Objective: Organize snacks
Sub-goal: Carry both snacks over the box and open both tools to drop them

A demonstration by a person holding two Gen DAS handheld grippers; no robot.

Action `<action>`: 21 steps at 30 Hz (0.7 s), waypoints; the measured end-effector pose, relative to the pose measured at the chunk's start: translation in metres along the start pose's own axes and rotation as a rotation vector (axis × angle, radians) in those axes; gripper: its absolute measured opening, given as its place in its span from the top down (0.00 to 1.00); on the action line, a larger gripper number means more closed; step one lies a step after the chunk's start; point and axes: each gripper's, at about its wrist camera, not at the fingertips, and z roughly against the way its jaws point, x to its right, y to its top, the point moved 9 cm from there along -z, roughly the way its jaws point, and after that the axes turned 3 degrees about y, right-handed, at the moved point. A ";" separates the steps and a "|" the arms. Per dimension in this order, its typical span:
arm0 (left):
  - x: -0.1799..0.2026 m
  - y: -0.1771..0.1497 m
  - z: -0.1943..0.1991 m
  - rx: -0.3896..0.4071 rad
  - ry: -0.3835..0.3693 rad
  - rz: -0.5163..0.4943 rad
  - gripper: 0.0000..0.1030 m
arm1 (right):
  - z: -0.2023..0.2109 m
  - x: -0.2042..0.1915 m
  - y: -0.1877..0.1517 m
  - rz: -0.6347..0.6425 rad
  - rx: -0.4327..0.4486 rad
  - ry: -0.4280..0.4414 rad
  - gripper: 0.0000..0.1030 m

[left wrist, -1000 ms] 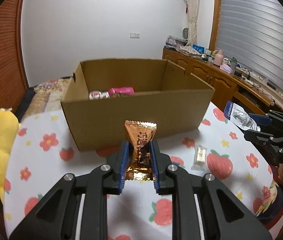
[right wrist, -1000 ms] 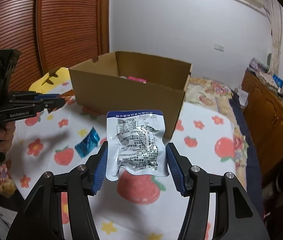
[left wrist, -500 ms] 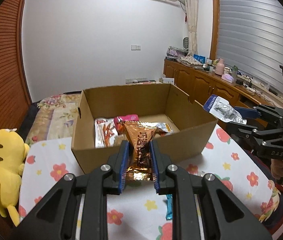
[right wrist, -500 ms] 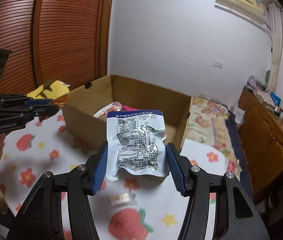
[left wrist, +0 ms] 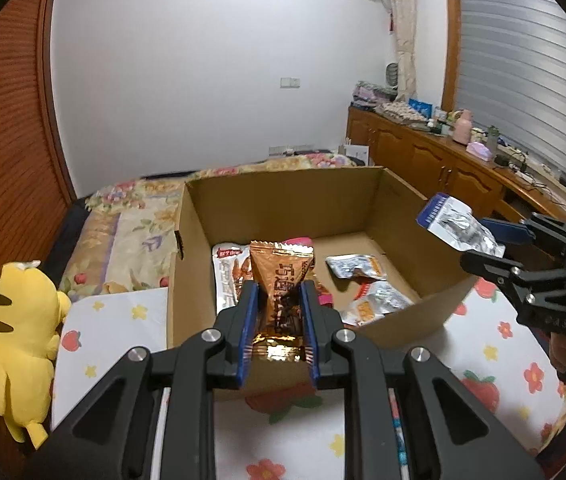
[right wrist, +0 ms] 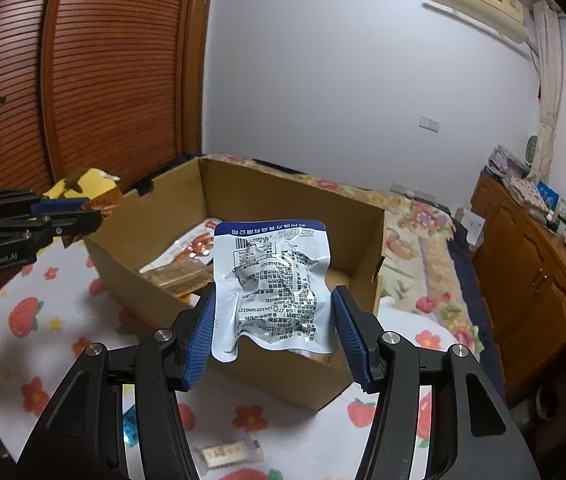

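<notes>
- Two snack packets are in the air at once, one in each pair of tongs, both at the open cardboard box (left wrist: 315,216) on a flower-print tablecloth (left wrist: 499,344).
- Left tongs (left wrist: 279,320) are pinched narrow on a copper-brown wrapper (left wrist: 281,276), which stands upright between the blue pads over the box's near wall.
- Right tongs (right wrist: 275,324) sit half wide, clamped on the side edges of a crinkled silver pouch (right wrist: 271,280) with a blue top strip; it hangs over the box's near corner.
- Beyond both tips, several packets (left wrist: 363,280) already lie on the box floor.
- Judgement: each packet should clear the wall and be over bare floor before the pads part, ideally one at a time.
- Both tools tilt downward toward the box, coming in from opposite sides.
- Below the right tongs, a small pale candy (right wrist: 225,454) lies on the cloth, not yet sorted.
- Left of the left tongs, a yellow plush toy (left wrist: 11,344) rests at the table edge.
</notes>
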 end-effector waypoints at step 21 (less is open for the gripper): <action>-0.004 -0.004 -0.040 -0.071 0.001 0.029 0.80 | -0.056 0.012 -0.014 -0.119 -0.097 0.013 0.44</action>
